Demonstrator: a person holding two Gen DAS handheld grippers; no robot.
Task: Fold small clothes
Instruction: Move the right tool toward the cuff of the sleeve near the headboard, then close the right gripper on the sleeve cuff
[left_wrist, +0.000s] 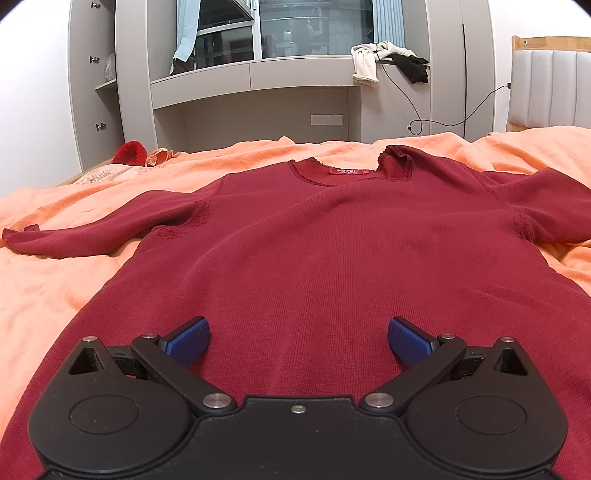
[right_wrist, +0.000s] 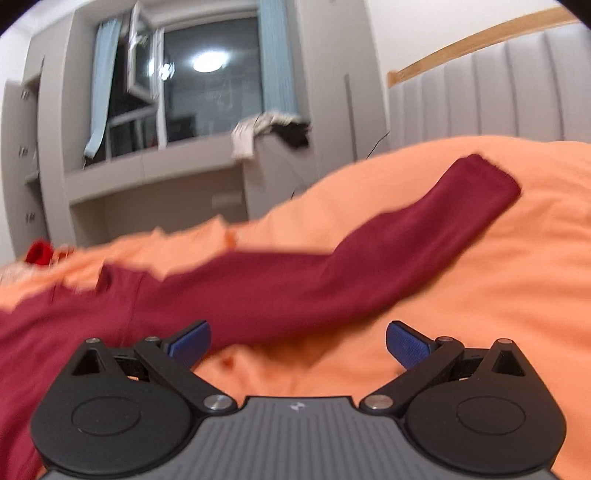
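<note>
- Red top: spread flat mid-bed on the orange bedspread, sleeves out.
- Left gripper: jaws released, over the hem.
- Right gripper: jaws released, near the right sleeve.
- Step: folding not begun; next, probably grasp that sleeve.

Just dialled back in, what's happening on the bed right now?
A dark red long-sleeved knit top lies spread flat, front up, on the orange bedspread, both sleeves stretched outward. Folding has not started. The left gripper hovers open over the top's lower body, holding nothing. The right gripper is also open and empty, over the bedspread just below the top's outstretched sleeve; that view is motion-blurred. Whether either gripper touches the fabric cannot be told.
</note>
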